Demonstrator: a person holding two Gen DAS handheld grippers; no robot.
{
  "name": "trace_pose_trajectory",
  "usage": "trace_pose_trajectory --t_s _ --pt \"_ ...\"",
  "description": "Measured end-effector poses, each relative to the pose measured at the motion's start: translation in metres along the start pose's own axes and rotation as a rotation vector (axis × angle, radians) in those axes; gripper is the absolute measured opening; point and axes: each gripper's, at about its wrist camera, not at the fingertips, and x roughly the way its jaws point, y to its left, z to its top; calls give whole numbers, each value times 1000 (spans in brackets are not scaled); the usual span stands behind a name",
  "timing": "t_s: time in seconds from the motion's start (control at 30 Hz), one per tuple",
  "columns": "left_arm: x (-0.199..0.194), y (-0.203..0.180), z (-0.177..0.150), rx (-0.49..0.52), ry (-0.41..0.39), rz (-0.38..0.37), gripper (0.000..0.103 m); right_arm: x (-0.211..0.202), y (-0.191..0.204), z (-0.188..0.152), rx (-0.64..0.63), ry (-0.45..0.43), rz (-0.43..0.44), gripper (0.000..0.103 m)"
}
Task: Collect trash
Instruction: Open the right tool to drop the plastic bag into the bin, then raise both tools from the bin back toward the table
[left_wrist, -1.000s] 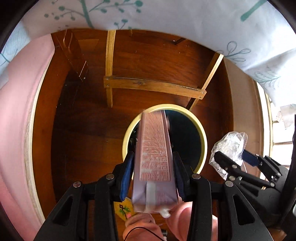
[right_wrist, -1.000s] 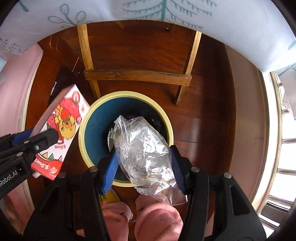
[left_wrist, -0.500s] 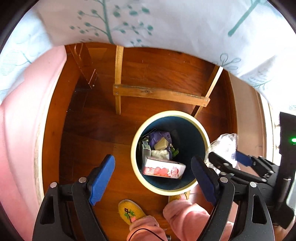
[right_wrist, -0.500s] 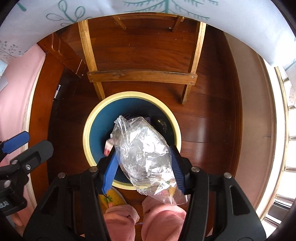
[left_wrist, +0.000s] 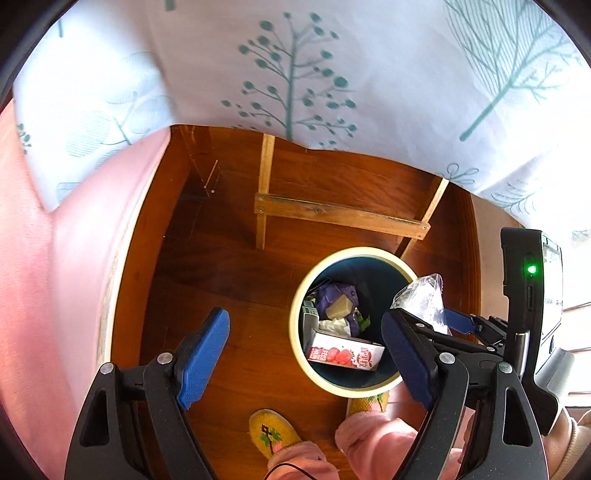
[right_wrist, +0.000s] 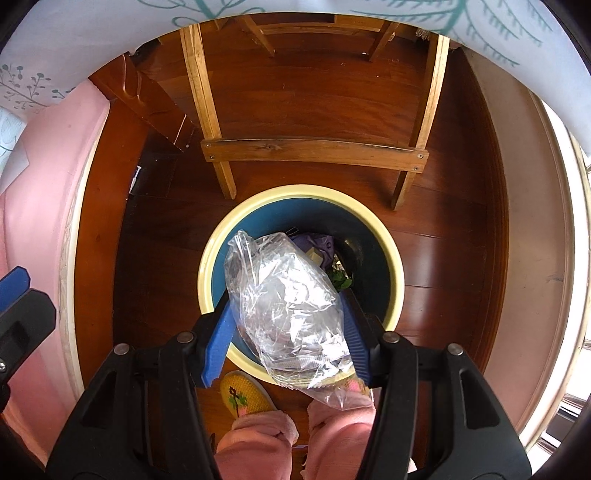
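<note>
Left wrist view. The left gripper (left_wrist: 306, 354) points steeply down at a dark wooden floor (left_wrist: 229, 266). Its blue fingers (left_wrist: 202, 357) stand wide apart with nothing between them. The bin (left_wrist: 295, 325), cream rim and dark blue inside, stands on the floor to the right of centre, partly behind the right-hand finger. Inside it a strawberry carton (left_wrist: 345, 355) lies on its side against the near wall, on top of other rubbish: a purple wrapper (left_wrist: 334, 297), a beige scrap, white paper, something green. The right gripper (left_wrist: 439, 319) comes in from the right edge and holds a clear plastic bag (left_wrist: 421, 301) over the bin's right rim. Beyond the bin stand pale wooden legs with a crossbar (left_wrist: 340, 216), under a white cloth printed with teal trees (left_wrist: 295, 74). A pink cover (left_wrist: 55, 258) fills the left side. Yellow slippers (left_wrist: 273, 430) and pink trouser cuffs show at the bottom.

Right wrist view. The right gripper (right_wrist: 286, 325) points straight down over the bin (right_wrist: 395, 280). Its fingers (right_wrist: 219, 341) are clamped on the clear plastic bag (right_wrist: 288, 306), crumpled and bulging, touching both pads; the bag hangs above the bin's near half, not yet inside. Past it the purple wrapper (right_wrist: 317, 243) and green bits show at the bottom of the bin. One finger of the left gripper shows at the left edge. The crossbar (right_wrist: 314, 151) lies just beyond the bin. A yellow slipper (right_wrist: 245, 395) sits just beside the near rim.
</note>
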Motion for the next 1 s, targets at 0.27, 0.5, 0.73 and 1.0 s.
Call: trace_pose_trajectory --t_s 0.27,0.5,0.73,1.0 --pt "-22 5 4 -10 -6 10 86 -13 3 -1 6 11 -20 57" --pt "-68 -2 13 21 -9 3 86 -58 3 -6 24 4 -14 58" --pt "-143 -11 27 70 -25 3 86 -136 6 -5 39 -24 -3 58" --pt "-249 -23 53 145 -99 5 86 -255 15 0 13 -111 -16 58"
